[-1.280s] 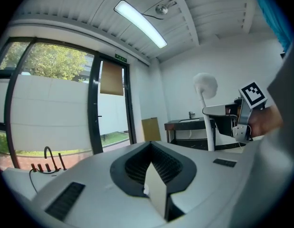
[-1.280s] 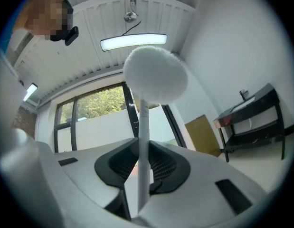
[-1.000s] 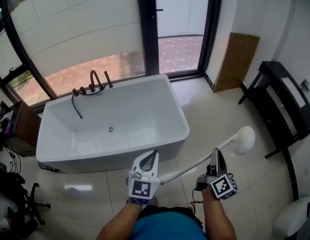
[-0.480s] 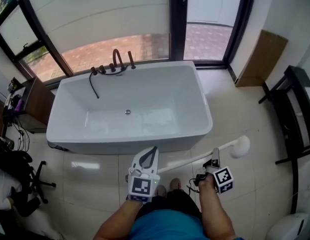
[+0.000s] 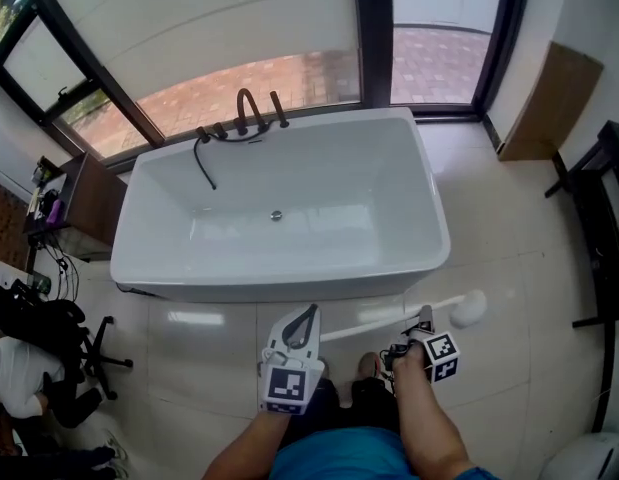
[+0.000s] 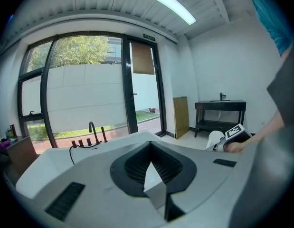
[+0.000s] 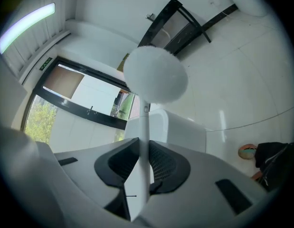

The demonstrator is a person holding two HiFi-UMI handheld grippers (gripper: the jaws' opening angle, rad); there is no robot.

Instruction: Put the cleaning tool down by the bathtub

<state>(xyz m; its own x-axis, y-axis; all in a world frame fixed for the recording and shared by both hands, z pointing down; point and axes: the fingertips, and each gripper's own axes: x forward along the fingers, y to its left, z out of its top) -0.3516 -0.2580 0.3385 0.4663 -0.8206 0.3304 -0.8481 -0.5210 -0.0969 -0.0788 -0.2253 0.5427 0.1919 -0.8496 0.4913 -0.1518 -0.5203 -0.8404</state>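
**Desk:** Where is the cleaning tool right now?

**Operator:** It's in my right gripper (image 5: 425, 320), with the jaws closed on the thin white handle. In the right gripper view the handle runs up between the pads to the round head. The cleaning tool (image 5: 384, 325) is lying almost level, low over the floor (image 5: 509, 268). It runs alongside the front wall of the bathtub (image 5: 269, 288), with its head near the tub's near right corner. I can't tell whether the head is touching the tiles yet.

**Desk:** And the left side?

**Operator:** My left gripper (image 5: 307, 316) has its jaws together with nothing between them. It sits just beside the handle's free end, and I can't tell whether it touches it.

**Desk:** How do you want to finish?

**Operator:** I'd bring the tool down until head and handle both rest on the floor, parallel to the tub wall. Only then would I open the right jaws and draw back along the handle. If I let go too early, I think the round head could make it roll or clatter.

**Desk:** Is there anything in the tub?

**Operator:** No, it's empty. I see a bare white basin with the drain (image 5: 276, 215) and no water that I can make out. A dark tap (image 5: 251, 113) stands on the far rim, and its hose (image 5: 204, 163) hangs down into the basin.
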